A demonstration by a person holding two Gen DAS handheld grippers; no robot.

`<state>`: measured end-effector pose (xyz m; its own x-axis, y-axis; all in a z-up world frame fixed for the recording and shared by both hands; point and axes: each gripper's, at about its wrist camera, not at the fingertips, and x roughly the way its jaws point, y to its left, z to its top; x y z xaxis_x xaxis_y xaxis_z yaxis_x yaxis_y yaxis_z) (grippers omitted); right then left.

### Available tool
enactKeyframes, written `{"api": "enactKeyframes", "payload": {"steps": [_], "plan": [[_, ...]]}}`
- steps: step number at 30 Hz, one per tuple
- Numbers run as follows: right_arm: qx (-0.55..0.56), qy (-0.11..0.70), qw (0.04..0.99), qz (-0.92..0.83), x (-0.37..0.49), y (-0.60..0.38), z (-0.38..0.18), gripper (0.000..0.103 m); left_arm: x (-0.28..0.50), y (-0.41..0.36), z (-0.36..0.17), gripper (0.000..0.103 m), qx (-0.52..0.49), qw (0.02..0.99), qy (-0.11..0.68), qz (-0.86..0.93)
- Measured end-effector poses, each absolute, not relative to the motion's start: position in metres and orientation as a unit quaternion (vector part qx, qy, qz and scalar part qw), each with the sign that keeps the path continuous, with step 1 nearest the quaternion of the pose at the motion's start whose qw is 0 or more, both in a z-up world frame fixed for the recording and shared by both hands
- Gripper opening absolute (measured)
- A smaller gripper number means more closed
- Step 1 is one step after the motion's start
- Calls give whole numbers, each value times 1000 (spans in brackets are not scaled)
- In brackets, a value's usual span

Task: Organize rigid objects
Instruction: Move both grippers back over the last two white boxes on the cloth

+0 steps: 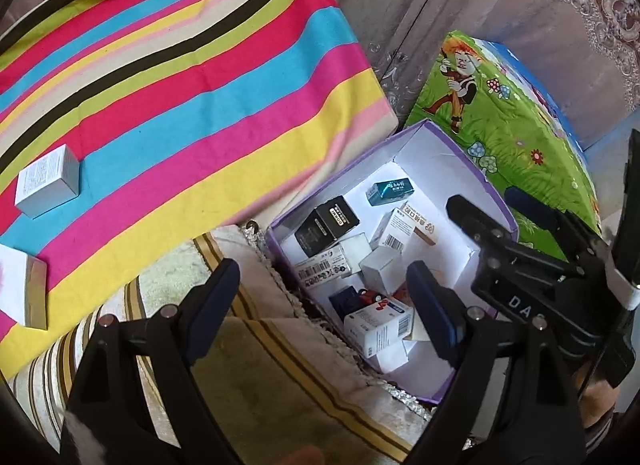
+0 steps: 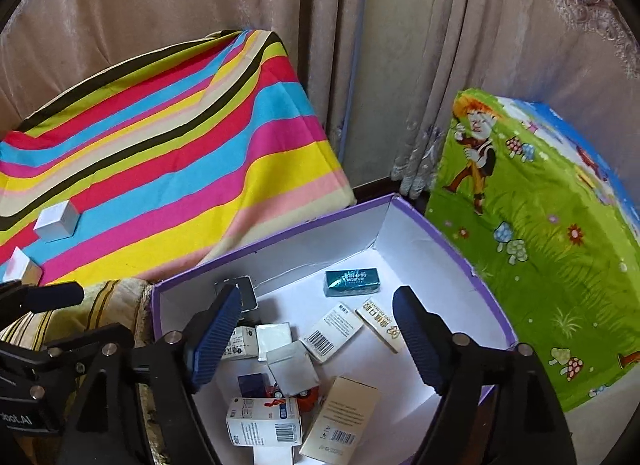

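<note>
Your next target is likely the small silver box [image 1: 47,181] lying on the striped cloth [image 1: 180,77], well apart from the purple carton [image 1: 404,137] where the other packets are already heaped; a second box [image 1: 24,293] sits nearer the cloth's edge. The silver one is nearly cubic, so it has no clear long axis, and its corner faces you. Grab it corner-on and it could twist out or slide on the cloth. Your left gripper [image 1: 324,301] is spread wide and empty; your right gripper [image 2: 320,337] hangs over the carton, also wide and empty.
</note>
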<state>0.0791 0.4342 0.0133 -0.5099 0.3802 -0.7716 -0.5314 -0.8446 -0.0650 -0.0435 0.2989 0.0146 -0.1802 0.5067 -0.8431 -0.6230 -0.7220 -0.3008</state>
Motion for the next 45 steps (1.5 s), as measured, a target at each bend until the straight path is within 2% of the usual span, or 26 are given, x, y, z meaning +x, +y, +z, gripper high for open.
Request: {"api": "enactKeyframes", "payload": {"steps": [4, 13, 18, 29, 45], "plan": [[-401, 87, 296, 863, 79, 430, 17, 83, -45, 293, 15, 87, -525, 364, 58, 767], [-416, 31, 306, 855, 66, 412, 18, 83, -42, 270, 27, 87, -484, 351, 69, 799], [-416, 71, 240, 875, 66, 406, 17, 83, -49, 248, 29, 87, -479, 325, 59, 814], [-440, 74, 199, 872, 52, 379, 12, 83, -53, 208, 27, 87, -475, 289, 51, 829], [-473, 78, 157, 864, 31, 349, 2, 83, -72, 124, 11, 87, -514, 217, -24, 829]]}}
